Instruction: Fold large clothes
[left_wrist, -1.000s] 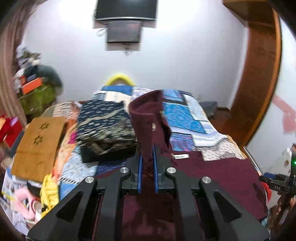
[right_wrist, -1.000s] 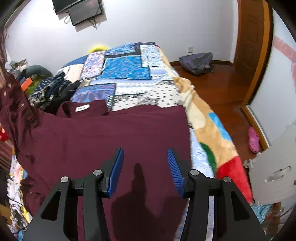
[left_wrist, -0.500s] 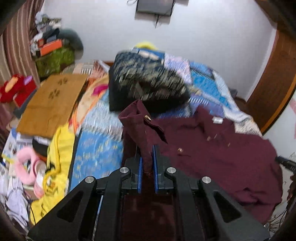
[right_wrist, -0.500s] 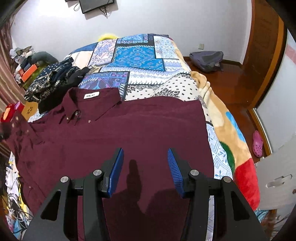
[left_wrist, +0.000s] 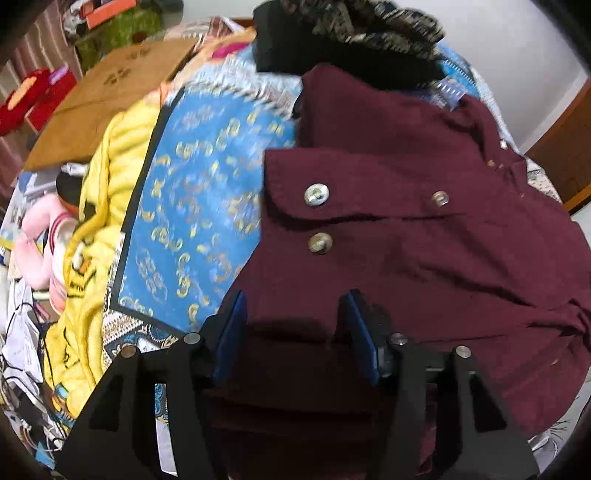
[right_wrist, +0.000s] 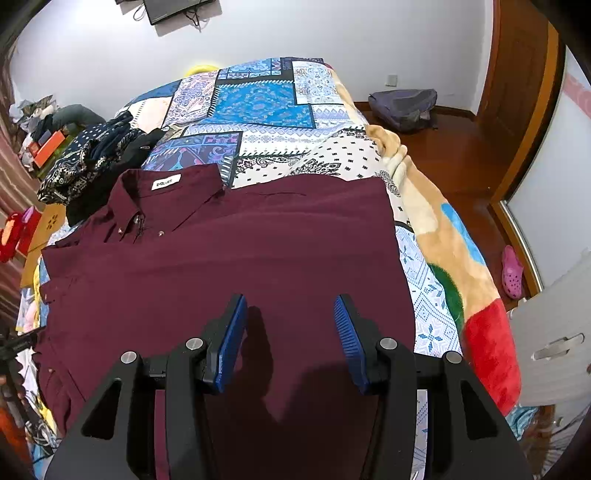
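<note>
The maroon shirt (right_wrist: 229, 266) lies spread on the bed (right_wrist: 266, 99), collar toward twelve o'clock in the right wrist view, its white neck label (right_wrist: 166, 182) facing up and its body flat and wide across the patchwork quilt. That flat lay is what a fold needs: the back panel is smoothed so that a sleeve can be laid over it. In the left wrist view the sleeve cuff (left_wrist: 317, 206), with its two metal snaps, rests on the shirt body at about twelve o'clock from the fingers, folded inward, apparently as the first side fold.

The left gripper (left_wrist: 293, 325) has just been opening its jaws; the blue fingers (left_wrist: 232, 325) now stand spread above the maroon cloth, with fabric below and between them but not pinched. My reading is that the sleeve has been let go where it belongs. The right gripper (right_wrist: 291, 336) hovers over the lower half of the shirt, its fingers spread and holding nothing, casting a shadow on the cloth; it seems parked there, ready to pin or take the hem.

Outward from the shirt, a dark patterned pile of clothes (right_wrist: 88, 162) sits at ten o'clock on the bed, probably set aside from the working area. A yellow garment (left_wrist: 96, 206) hangs off the bed's edge at nine o'clock in the left view.
</note>
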